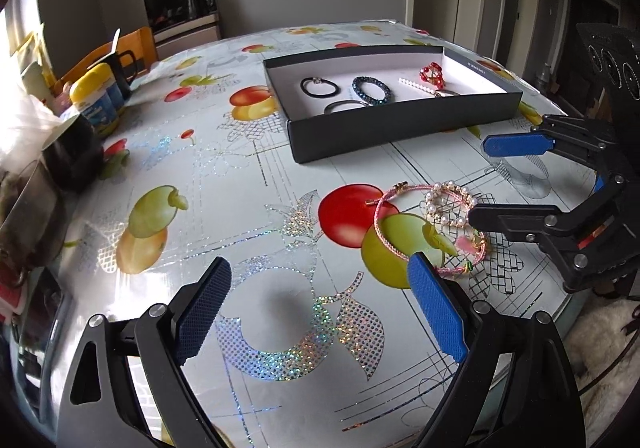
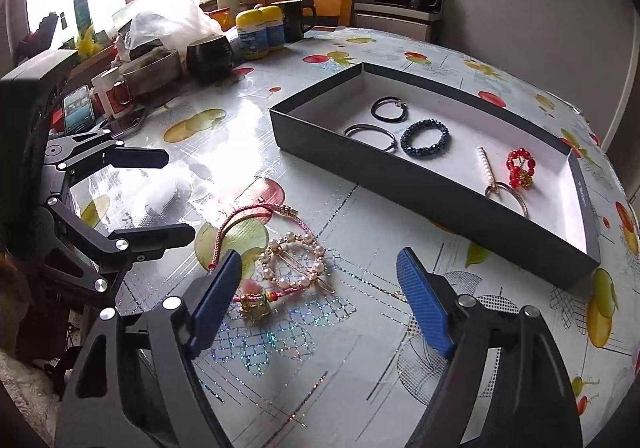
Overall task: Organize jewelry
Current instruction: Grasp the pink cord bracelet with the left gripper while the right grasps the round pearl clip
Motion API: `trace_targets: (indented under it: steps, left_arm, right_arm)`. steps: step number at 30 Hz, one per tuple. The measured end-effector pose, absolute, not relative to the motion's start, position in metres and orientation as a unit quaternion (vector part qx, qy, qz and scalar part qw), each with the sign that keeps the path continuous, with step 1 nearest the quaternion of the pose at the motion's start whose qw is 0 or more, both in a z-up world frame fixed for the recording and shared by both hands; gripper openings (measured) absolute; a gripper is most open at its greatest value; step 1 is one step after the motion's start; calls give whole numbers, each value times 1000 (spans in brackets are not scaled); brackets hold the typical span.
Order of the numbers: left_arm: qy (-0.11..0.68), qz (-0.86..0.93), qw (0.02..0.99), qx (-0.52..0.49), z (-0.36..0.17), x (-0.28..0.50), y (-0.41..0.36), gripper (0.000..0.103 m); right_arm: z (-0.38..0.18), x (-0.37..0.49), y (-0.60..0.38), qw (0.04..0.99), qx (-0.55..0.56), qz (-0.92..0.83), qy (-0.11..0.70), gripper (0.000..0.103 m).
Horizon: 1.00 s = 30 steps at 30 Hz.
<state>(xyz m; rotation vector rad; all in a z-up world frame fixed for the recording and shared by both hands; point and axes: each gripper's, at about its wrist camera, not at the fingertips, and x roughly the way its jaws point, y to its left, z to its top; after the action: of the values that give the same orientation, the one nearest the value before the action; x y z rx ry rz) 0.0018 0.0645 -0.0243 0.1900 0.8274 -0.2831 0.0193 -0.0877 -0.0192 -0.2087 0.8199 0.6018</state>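
Two pieces, pink cord bracelet (image 2: 240, 220) and pearl clip (image 2: 298, 262), remain near the counter (image 2: 360, 368) edge; I'd lower my right gripper (image 2: 320, 304), fingers spread like my left gripper's (image 1: 320, 304), squarely over one.

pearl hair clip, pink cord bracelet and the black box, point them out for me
pearl hair clip (image 2: 297, 262), right wrist view, on its ring of pearls
pink cord bracelet (image 1: 381, 229), left wrist view, on the braided cord
black box (image 2: 384, 190), right wrist view, on its near outer wall
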Motion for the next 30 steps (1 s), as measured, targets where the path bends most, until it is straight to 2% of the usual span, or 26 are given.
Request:
trace_targets:
  steps: [11,13,30]
  left_arm:
    - [402,-143,900,88,-26,3,62,92]
    - [402,-145,900,88,-26,3,61,92]
    - [397,-167,898,90,-20,15,42,91]
  right_arm:
    - [-30,27,-73,854,-114,299,409,57]
    - [-29,27,-74,855,-113,300,408,41]
    - [-10,16,-134,880,-54,266,390,41]
